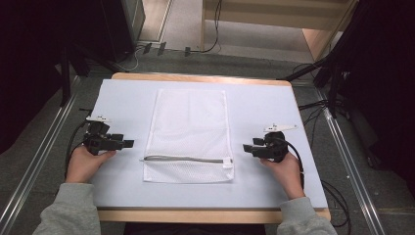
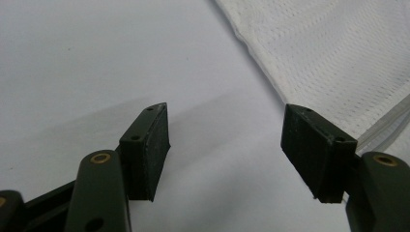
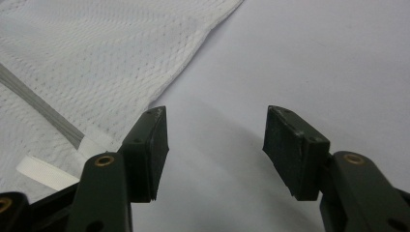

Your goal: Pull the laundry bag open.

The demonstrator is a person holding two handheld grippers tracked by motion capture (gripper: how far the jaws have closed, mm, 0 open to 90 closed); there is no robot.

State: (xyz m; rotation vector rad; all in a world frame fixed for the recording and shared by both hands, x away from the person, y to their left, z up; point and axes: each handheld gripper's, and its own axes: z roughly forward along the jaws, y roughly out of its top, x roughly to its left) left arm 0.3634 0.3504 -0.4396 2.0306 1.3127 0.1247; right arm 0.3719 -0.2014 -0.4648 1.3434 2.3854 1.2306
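A white mesh laundry bag lies flat in the middle of the table, its grey zipper running across near the front end. My left gripper rests left of the bag, jaws open and pointing at it, with nothing between them. In the left gripper view the left gripper has the bag's edge just beyond its right jaw. My right gripper sits right of the bag, also open and empty. The right gripper view shows the right gripper, the bag, the zipper's end and a white tab at left.
A pale blue-white sheet covers the wooden table. Black stands and cables flank the table on both sides. A wooden shelf unit stands beyond the far edge.
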